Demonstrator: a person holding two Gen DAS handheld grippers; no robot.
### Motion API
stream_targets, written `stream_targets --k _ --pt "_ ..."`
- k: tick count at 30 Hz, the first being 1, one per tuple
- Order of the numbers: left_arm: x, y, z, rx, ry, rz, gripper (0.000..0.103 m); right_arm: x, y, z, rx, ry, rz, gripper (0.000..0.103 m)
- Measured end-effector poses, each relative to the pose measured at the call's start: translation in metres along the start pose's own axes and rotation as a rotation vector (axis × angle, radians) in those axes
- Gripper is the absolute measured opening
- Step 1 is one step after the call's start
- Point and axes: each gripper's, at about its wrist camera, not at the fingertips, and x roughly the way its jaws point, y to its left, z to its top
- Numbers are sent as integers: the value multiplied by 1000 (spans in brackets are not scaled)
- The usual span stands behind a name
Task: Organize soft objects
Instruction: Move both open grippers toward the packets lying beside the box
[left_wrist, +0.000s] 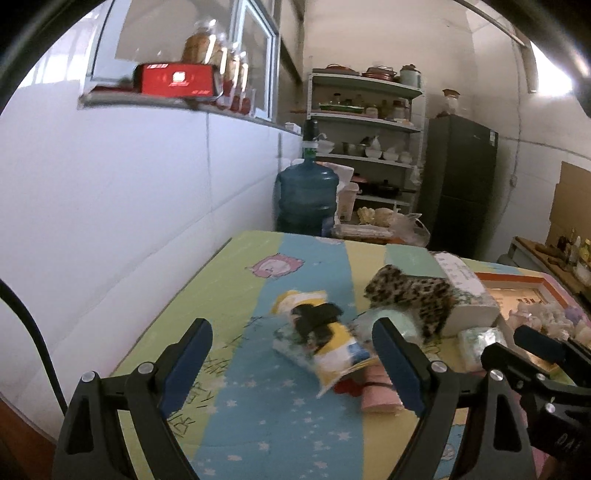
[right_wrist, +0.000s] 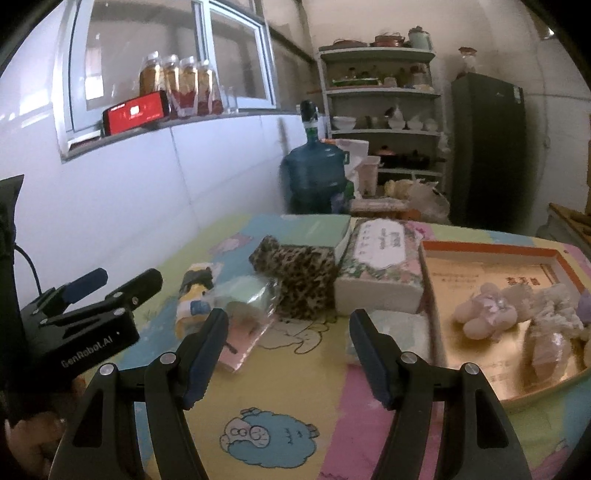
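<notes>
The left tool (left_wrist: 291, 358) is built from black angular plastic arms, fastened with round silver screws near the lower centre of the frame. Dark blue pads with ribbed edges are fitted on the inner faces of its fingers (left_wrist: 192, 362). A black cable is seen curving along the left edge. The right tool (right_wrist: 288, 354) is made the same way. White lettering, "GenRobot.AI", is printed on the black body at the lower left of the right wrist view.

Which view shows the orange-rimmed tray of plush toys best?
The right wrist view: the orange-rimmed tray appears almost whole, with the pale plush toys inside. The left wrist view catches only its corner at the right edge, partly behind the right tongs.
</notes>
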Motion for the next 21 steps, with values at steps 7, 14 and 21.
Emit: stream_targets --k 7,14,21 --pt "17 29 -12 -49 46 11 89 21 8 -5 -1 45 18 70" --pt "27 49 -18 -79 66 12 89 48 20 -1 0 86 63 70" --pt "32 58 -17 -96 71 7 89 76 16 16 85 104 116 70"
